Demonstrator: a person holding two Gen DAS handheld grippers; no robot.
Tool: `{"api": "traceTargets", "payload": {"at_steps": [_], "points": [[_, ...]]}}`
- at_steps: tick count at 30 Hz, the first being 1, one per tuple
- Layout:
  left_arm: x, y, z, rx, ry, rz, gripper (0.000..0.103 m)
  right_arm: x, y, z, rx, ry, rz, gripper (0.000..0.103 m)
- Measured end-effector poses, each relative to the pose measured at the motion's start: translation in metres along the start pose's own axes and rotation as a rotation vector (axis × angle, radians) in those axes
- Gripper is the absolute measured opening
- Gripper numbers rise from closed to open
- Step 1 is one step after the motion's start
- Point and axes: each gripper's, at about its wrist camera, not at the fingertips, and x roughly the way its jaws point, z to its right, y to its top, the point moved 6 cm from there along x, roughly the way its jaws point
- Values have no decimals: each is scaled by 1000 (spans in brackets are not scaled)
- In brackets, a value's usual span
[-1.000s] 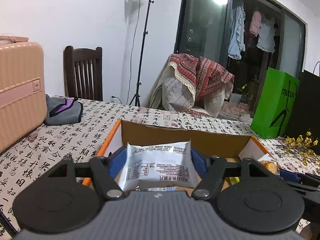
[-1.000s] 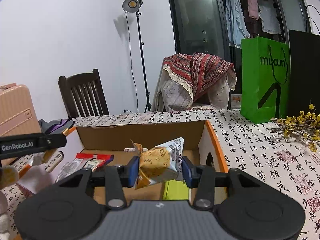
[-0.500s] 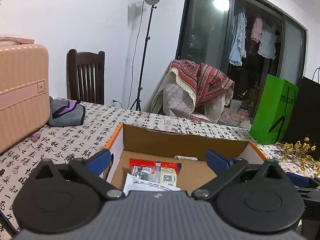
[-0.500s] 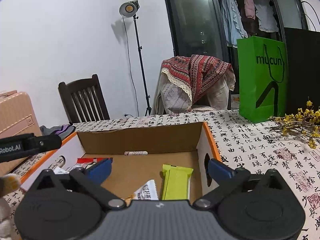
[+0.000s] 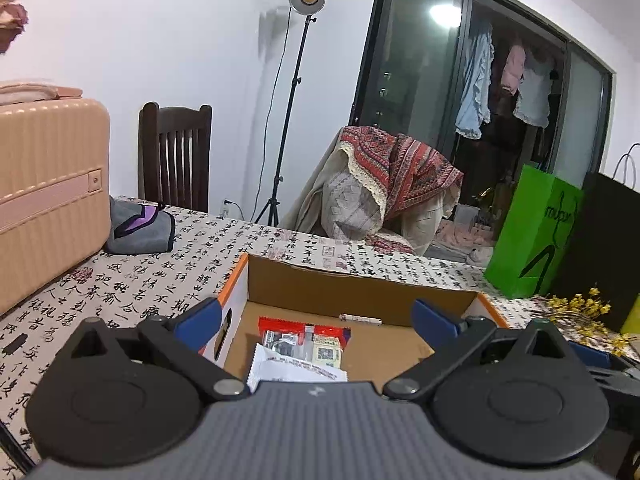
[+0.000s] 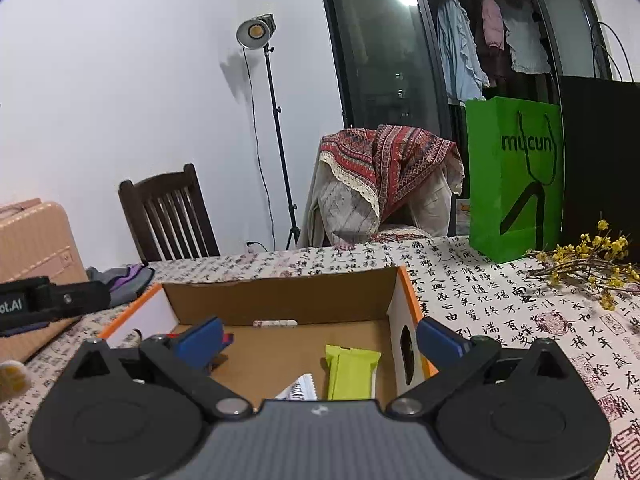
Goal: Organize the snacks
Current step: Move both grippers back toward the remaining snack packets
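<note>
Both tools, left tool (image 5: pixel 316 318) and right tool (image 6: pixel 318 332), gape empty over the cardboard box (image 6: pixel 280 296); the green bar (image 6: pixel 350 372) lies lower centre, lengthwise toward the right tool.

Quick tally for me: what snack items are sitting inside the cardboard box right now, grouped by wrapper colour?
Inside the orange-edged cardboard box:
Lime-green wrapped bar: 1
Red-topped clear packet: 1
White printed packets: 2, assuming each view shows a different one
Small pale stick by the back wall: 1
Total: 5 visible; the gripper bodies hide the box's near part.
</note>
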Motion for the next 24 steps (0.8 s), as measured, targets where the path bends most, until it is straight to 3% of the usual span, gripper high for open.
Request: {"api": "traceTargets", "payload": {"at_steps": [10,24], "points": [[-46,-7,-13,15,-10,12,103,-46,-4,-8,-30,-9,7,103],[-91,-34,-37,4,-42,-13,103,-103,-38,-16,-88,3,-30,103]]}}
